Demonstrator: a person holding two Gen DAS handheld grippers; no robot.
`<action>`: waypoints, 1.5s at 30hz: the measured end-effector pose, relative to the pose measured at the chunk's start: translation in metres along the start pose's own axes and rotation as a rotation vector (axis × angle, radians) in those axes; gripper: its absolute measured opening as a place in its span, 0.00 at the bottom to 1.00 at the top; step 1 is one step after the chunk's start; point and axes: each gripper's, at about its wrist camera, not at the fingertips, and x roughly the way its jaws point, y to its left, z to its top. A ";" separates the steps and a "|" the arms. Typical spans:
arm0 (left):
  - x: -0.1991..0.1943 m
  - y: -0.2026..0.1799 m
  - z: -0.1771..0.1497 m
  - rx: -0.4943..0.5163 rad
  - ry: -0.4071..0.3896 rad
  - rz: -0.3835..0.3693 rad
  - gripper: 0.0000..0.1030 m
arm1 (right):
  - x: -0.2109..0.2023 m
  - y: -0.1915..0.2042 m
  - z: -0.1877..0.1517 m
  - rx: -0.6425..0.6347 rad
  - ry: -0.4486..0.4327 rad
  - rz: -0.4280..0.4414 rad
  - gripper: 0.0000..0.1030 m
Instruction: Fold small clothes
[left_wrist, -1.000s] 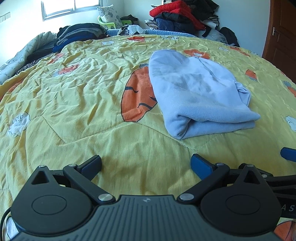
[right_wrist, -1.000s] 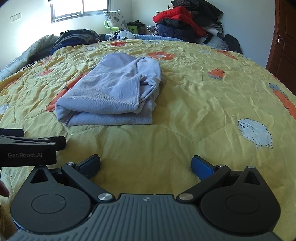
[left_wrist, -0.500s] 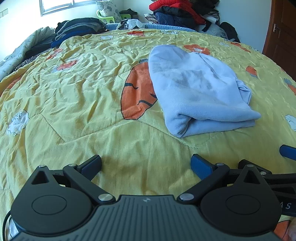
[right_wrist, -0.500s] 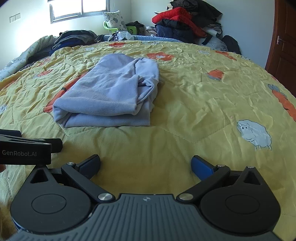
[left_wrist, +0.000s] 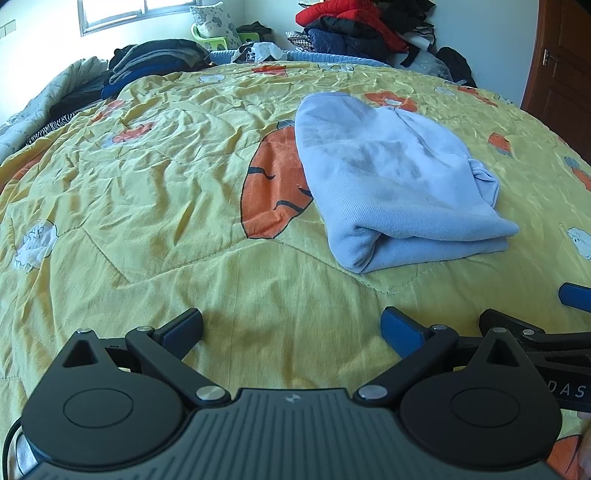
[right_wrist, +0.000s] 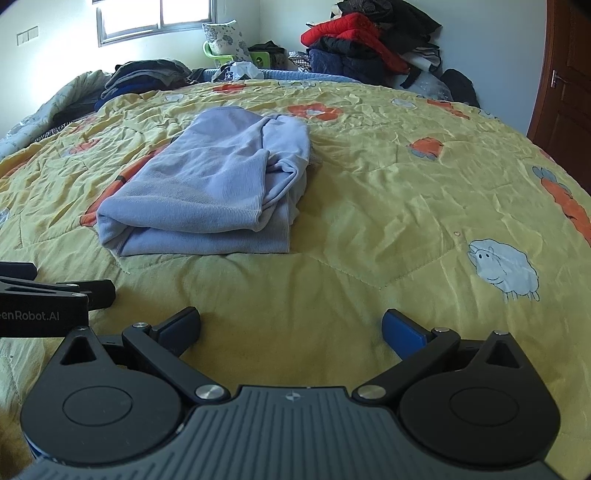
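A light blue garment (left_wrist: 391, 184) lies folded in a thick bundle on the yellow quilt (left_wrist: 155, 192), its folded edge facing me. In the right wrist view the same garment (right_wrist: 207, 195) sits ahead and to the left. My left gripper (left_wrist: 291, 326) is open and empty, low over the quilt, short of the garment and left of it. My right gripper (right_wrist: 291, 326) is also open and empty, near the quilt and short of the garment. Each gripper shows at the edge of the other's view.
The quilt (right_wrist: 406, 229) has carrot and sheep prints and covers a wide bed. Piles of dark and red clothes (left_wrist: 354, 33) sit at the far edge, with more dark clothes (left_wrist: 147, 62) at the far left. A brown door (right_wrist: 569, 81) stands at the right.
Both views have shifted slightly, with the garment's place in frame drifting a little. Both grippers stay open and the garment lies unchanged.
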 end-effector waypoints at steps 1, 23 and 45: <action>0.000 0.000 0.000 0.000 0.001 0.000 1.00 | 0.000 0.000 -0.001 0.001 -0.001 0.000 0.99; -0.001 -0.001 0.001 0.001 0.010 -0.001 1.00 | -0.002 0.001 -0.003 -0.003 -0.004 0.002 0.99; 0.001 0.000 0.004 0.000 0.033 -0.004 1.00 | -0.002 0.001 -0.003 -0.003 -0.005 0.002 0.99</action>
